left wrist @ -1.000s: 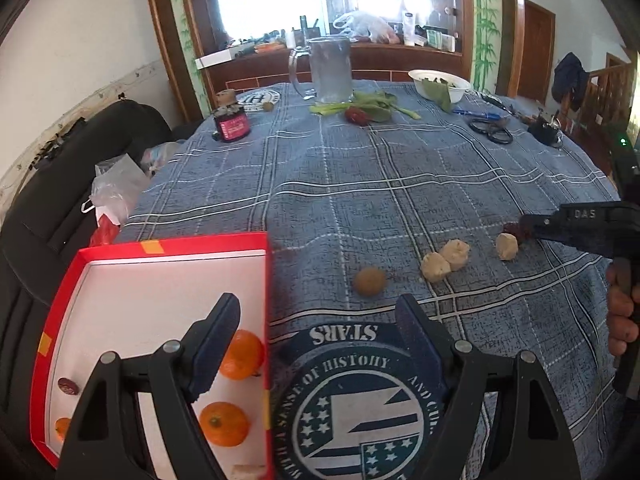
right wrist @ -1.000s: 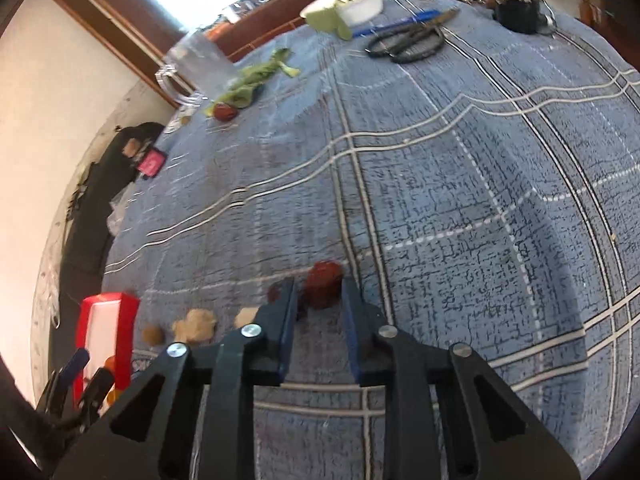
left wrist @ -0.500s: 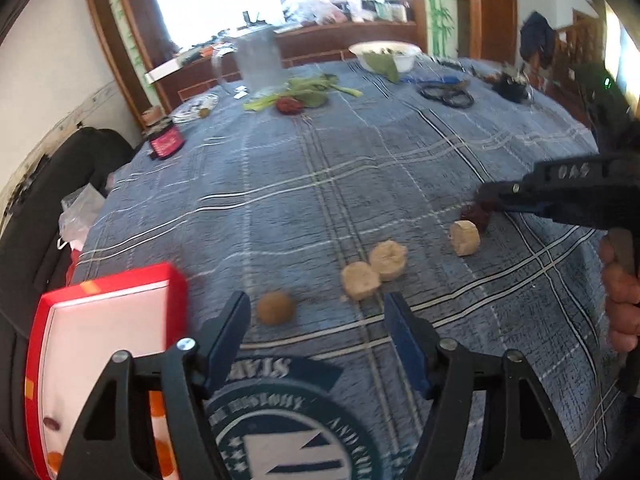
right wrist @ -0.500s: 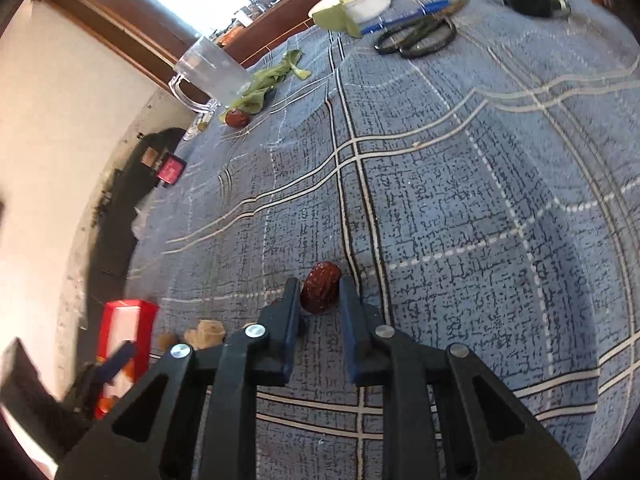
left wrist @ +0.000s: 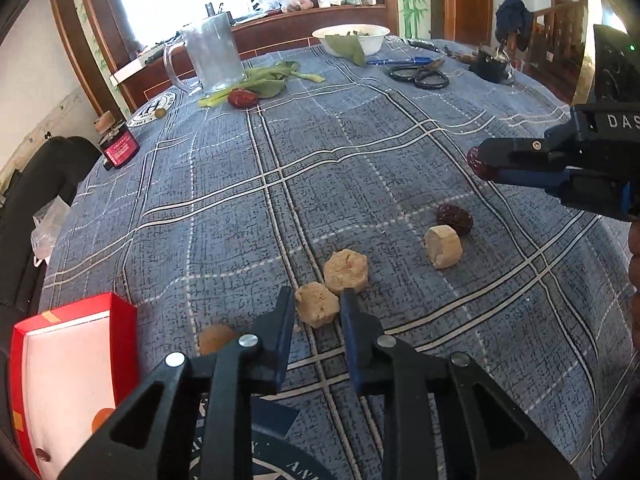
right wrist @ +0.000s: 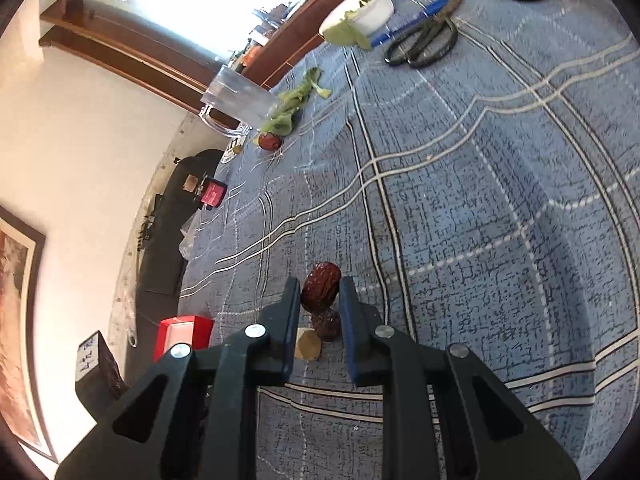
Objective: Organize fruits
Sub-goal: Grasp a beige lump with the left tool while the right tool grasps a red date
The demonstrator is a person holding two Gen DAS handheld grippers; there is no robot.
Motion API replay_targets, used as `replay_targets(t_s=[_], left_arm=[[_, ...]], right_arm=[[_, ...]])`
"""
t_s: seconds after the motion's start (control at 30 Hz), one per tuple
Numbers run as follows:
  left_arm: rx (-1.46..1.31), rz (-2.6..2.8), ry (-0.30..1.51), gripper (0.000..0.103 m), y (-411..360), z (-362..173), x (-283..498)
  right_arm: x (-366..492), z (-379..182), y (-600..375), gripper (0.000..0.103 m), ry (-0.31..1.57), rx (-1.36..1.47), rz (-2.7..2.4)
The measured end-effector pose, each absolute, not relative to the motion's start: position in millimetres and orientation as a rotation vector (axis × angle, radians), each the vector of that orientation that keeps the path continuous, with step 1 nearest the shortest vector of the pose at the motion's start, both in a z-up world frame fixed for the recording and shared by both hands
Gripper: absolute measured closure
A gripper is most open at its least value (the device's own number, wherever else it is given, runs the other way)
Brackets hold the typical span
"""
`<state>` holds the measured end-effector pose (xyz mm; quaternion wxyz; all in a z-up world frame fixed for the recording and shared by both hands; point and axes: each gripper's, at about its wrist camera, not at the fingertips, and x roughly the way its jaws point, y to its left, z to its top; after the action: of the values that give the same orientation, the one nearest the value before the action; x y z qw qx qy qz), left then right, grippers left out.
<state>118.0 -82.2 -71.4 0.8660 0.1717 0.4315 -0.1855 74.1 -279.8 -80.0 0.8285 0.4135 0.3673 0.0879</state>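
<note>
I am clenching my right tool on a wrinkled dark-red date, lifted above the blue plaid surface. My left tool is bracketing a tan lumpy fruit chunk, contact unclear.

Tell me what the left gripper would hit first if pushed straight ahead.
The left gripper already has a pale chunk between its fingers; straight on, it would likely push that into the second pale chunk right behind, though depth is uncertain.

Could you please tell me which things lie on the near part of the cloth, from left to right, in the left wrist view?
red tray → round brown fruit → tan chunk between the left gripper's fingers → pale chunk → right gripper with held red date
</note>
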Motion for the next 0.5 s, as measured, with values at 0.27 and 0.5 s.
replay_targets(t_s=[0.27, 0.5], left_arm=[[0.310, -0.400, 0.845, 0.082, -73.1, -51.3, 95.7], [0.224, -0.366, 0.726, 0.082, -28.8, -0.7, 55.3]], right_arm=[[74.7, -74.6, -275.2, 0.081, 0.767, 0.840, 0.185], [66.3, -68.0, -288.1, 0.082, 0.709, 0.809, 0.123]])
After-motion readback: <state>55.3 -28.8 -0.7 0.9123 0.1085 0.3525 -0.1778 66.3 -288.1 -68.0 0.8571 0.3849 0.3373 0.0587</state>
